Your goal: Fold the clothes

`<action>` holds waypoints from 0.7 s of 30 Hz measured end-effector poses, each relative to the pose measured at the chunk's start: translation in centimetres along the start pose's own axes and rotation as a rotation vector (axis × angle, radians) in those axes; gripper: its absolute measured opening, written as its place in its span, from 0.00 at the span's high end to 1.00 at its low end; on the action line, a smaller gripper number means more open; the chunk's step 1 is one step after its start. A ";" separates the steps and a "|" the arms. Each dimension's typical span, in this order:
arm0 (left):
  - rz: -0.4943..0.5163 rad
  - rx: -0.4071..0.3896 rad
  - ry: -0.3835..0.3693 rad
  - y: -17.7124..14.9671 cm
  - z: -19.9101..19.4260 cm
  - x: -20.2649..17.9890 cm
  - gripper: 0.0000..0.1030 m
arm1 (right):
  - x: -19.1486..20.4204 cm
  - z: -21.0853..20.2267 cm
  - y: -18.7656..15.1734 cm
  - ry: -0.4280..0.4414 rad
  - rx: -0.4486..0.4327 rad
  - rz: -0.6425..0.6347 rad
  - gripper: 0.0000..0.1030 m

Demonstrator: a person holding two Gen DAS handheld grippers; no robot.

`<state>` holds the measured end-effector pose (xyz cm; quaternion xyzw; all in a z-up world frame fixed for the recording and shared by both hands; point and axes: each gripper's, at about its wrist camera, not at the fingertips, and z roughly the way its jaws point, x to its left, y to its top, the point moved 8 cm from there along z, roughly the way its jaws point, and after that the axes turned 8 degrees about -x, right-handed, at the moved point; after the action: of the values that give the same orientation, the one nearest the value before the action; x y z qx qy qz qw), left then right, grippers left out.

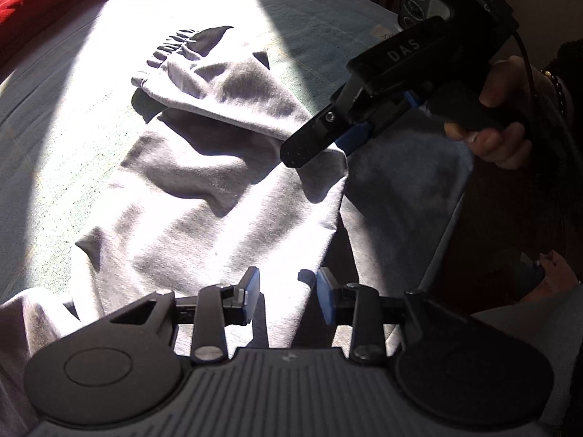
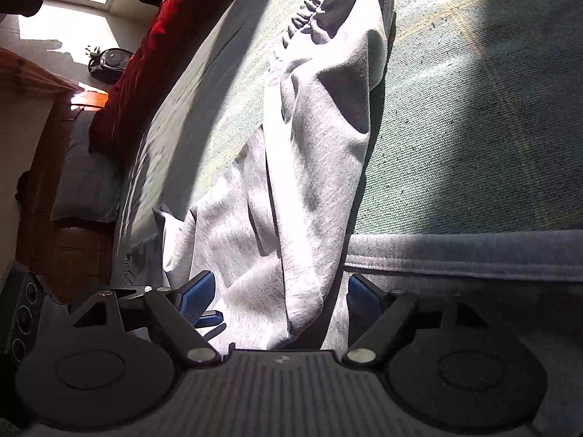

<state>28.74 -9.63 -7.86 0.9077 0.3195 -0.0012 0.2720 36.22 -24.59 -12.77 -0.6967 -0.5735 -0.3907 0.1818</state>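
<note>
Two open tongs over rumpled grey fleece sweatpants.

Left wrist view looks close down over the grey garment on the bed. Right wrist view, rolled sideways, shares both, equally near.

The left gripper sits at six o'clock of its own view, jaws parted. The right gripper has its jaws spread wide; from the left wrist it enters at two o'clock, gripped by a hand.
</note>
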 end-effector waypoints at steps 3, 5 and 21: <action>-0.094 -0.006 0.042 -1.3 -0.9 1.6 0.67 | 0.3 0.9 0.9 0.015 -0.014 0.000 0.26; -0.139 -0.020 0.056 -1.8 -1.4 2.1 0.67 | 0.5 1.5 1.6 0.025 -0.025 0.000 0.26; -0.246 -0.066 0.130 -4.6 -4.1 4.7 0.66 | 3.5 1.9 3.9 -0.092 -0.046 -0.145 0.91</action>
<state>29.06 -1.93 -7.51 0.8504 0.4453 0.0348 0.2780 40.69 -22.07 -10.55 -0.6745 -0.6212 -0.3834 0.1103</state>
